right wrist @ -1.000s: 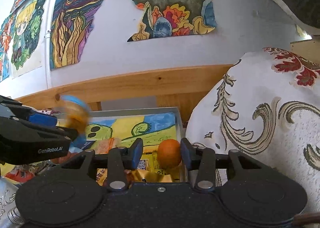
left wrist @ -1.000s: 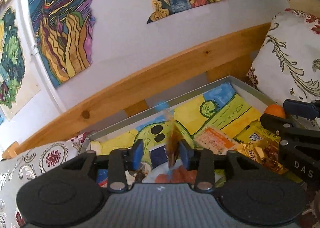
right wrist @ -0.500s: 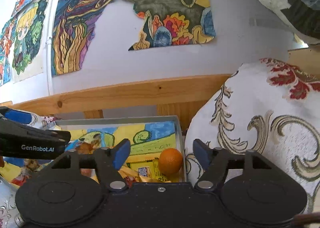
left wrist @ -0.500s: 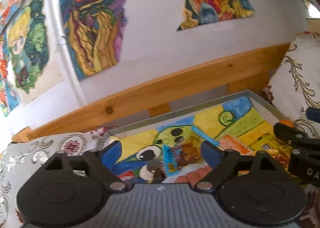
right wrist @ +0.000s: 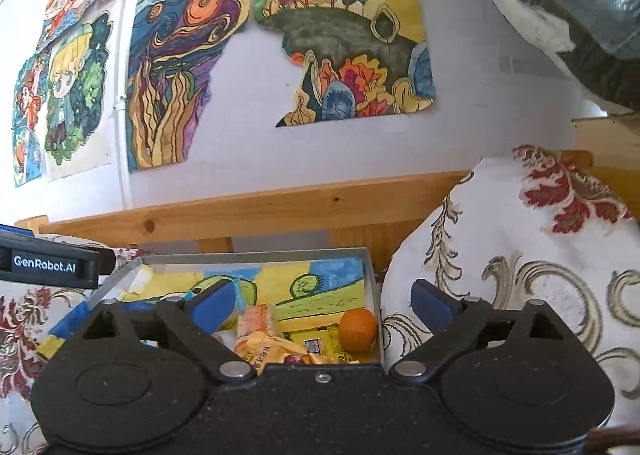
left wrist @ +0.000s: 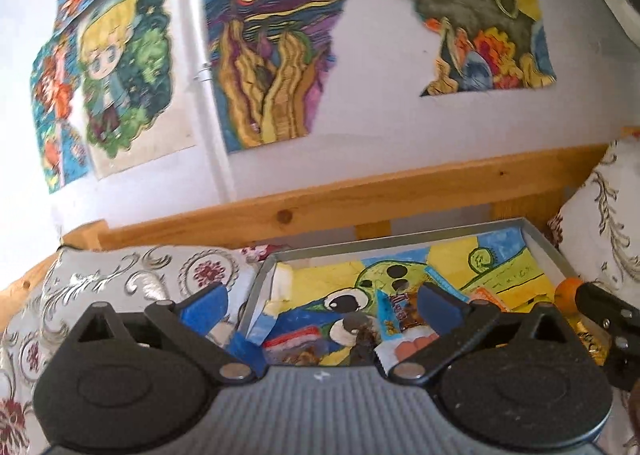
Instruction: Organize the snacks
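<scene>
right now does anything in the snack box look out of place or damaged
One oddity: a round orange fruit sits in the right near corner of the box, the only thing there that is not a packet. The snack packets lie loosely overlapped. No spill or tear shows.

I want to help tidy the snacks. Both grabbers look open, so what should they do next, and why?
Probably lift away from the box to fetch another snack. Both the left gripper and right gripper are open and empty, while the orange and packets already lie inside.
</scene>
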Available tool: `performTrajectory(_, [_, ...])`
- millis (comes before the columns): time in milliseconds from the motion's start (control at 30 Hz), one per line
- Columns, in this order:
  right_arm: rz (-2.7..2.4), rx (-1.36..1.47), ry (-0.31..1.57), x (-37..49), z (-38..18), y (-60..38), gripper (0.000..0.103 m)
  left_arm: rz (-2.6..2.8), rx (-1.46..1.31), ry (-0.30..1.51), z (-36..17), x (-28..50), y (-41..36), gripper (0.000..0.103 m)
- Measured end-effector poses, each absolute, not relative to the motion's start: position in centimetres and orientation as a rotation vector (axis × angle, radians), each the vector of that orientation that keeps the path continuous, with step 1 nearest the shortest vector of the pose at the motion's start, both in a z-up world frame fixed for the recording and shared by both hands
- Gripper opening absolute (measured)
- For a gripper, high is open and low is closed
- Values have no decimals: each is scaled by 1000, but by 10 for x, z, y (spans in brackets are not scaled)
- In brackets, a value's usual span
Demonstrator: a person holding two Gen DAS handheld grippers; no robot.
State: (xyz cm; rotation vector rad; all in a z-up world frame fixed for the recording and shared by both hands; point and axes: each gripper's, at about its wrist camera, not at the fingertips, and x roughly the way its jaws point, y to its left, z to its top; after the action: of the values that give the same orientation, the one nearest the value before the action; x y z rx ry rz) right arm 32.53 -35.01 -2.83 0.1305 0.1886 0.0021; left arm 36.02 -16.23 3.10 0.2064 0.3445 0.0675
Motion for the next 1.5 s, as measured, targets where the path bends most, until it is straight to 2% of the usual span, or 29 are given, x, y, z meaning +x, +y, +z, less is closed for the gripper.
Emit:
performTrajectory(233, [39, 114, 161, 296, -7, -343, 102, 80, 161, 342, 46, 334, -151, 102])
performTrajectory(733, [32, 132, 155, 242, 10, -336, 102, 73, 123, 354, 62, 275, -126, 102])
performTrajectory(1133, [29, 125, 148, 196, 12, -328, 102, 71, 64, 388, 57, 231, -110, 102])
performTrajectory(1500, [49, 95, 202, 162, -3, -309, 102, 105, -28, 412, 27, 193, -84, 102])
